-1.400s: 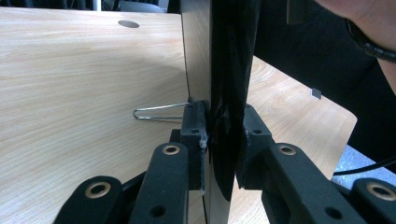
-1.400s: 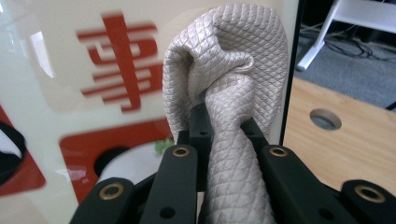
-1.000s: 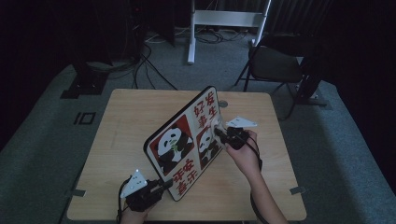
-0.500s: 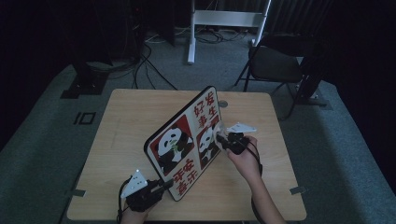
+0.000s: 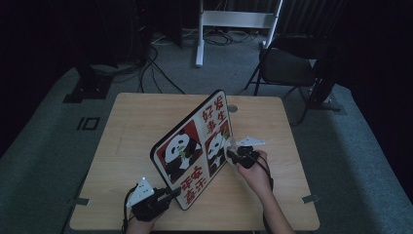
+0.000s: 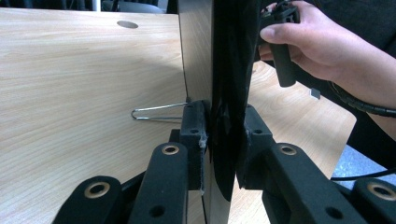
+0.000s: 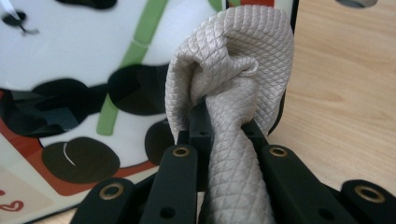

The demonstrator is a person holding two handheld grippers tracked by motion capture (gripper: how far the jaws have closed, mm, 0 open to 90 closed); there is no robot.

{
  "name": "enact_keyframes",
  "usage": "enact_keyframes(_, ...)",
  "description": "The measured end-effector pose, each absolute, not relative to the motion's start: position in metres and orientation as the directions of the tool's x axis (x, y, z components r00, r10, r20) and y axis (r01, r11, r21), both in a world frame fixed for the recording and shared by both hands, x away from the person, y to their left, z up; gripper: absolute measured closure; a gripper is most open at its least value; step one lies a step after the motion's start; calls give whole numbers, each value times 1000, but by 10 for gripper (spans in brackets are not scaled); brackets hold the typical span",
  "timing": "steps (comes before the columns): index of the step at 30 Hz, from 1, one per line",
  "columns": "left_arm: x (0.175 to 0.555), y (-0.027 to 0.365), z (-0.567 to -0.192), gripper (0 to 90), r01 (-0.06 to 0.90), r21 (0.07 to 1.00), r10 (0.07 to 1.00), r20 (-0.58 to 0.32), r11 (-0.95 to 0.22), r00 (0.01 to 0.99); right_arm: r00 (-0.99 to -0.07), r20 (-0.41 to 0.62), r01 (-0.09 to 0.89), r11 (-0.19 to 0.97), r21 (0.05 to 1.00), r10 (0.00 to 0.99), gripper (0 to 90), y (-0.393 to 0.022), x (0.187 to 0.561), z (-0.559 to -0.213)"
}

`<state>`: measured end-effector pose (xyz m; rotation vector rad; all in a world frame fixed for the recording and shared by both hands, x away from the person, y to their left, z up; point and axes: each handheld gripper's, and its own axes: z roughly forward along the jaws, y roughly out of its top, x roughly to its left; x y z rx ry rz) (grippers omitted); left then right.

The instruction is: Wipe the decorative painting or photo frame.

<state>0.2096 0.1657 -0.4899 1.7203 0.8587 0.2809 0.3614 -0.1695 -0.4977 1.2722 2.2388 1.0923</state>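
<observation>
A picture board (image 5: 195, 141) with panda images and red characters stands tilted on the wooden table (image 5: 131, 126). My left gripper (image 5: 171, 193) is shut on the board's near bottom edge; in the left gripper view its pads (image 6: 196, 128) clamp the dark edge of the board (image 6: 231, 70), with a wire stand (image 6: 156, 112) behind. My right gripper (image 5: 230, 152) is shut on a bunched beige cloth (image 7: 233, 70), which presses against the board's printed face (image 7: 70, 60) at the lower right panda.
A small round hole (image 5: 233, 108) lies in the table behind the board. A dark folding chair (image 5: 287, 68) and a white stand frame (image 5: 234, 19) are on the floor beyond the table, with cables (image 5: 151, 53) at the back left.
My right gripper has slid the cloth a little down the board's face, toward the table's near side. The left gripper and the board have stayed put.
</observation>
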Motion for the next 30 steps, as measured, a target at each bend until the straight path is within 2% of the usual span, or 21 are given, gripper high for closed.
enact_keyframes(18, 209, 165, -490, 764, 400, 911, 667, -238, -98, 706, -517, 78, 642, 326, 694, 853, 816, -173, 358, -537)
enact_keyframes(23, 209, 165, -490, 765, 401, 911, 668, -239, -97, 705, -512, 88, 645, 316, 696, 854, 816, -175, 357, -533)
enact_keyframes(30, 210, 165, -490, 765, 401, 911, 668, -238, -99, 706, -510, 91, 604, 281, 746, 855, 816, -180, 353, -511)
